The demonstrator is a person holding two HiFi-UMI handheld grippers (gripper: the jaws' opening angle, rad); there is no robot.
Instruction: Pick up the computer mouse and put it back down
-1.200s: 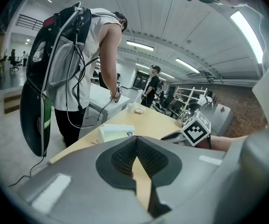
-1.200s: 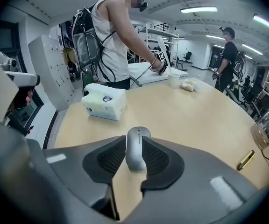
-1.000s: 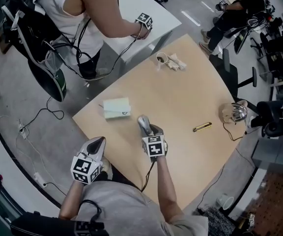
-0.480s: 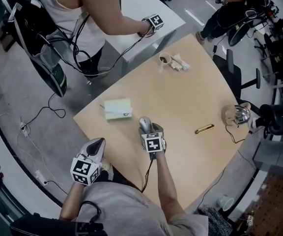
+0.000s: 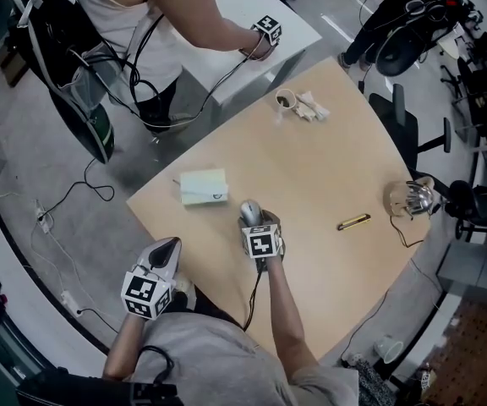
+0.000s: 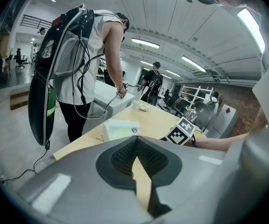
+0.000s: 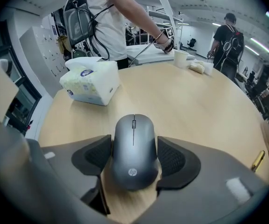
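Note:
A grey computer mouse (image 7: pixel 133 150) lies on the pale wooden table (image 5: pixel 311 159) near its front edge; the head view shows it as the mouse (image 5: pixel 249 211). My right gripper (image 7: pixel 134 144) points steeply down over it, one pad on each side of the mouse. Its jaws have just been opening, and narrow gaps show between the pads and the mouse's sides. In the head view the right gripper (image 5: pixel 252 219) covers the mouse's rear. My left gripper (image 5: pixel 173 242) hangs off the table's front left edge, shut and holding nothing; its own view shows the left gripper (image 6: pixel 137 141) with its tips touching.
A tissue pack (image 5: pixel 201 186) lies left of the mouse. A gold pen-like item (image 5: pixel 352 220) lies to the right, and a shiny glass object (image 5: pixel 408 196) sits at the right edge. A cup (image 5: pixel 285 101) stands at the far side. Another person's hand (image 5: pixel 260 45) rests on a white table.
The right gripper's jaws have spread apart round the mouse, which now rests on the table. The left gripper has stayed where it was.

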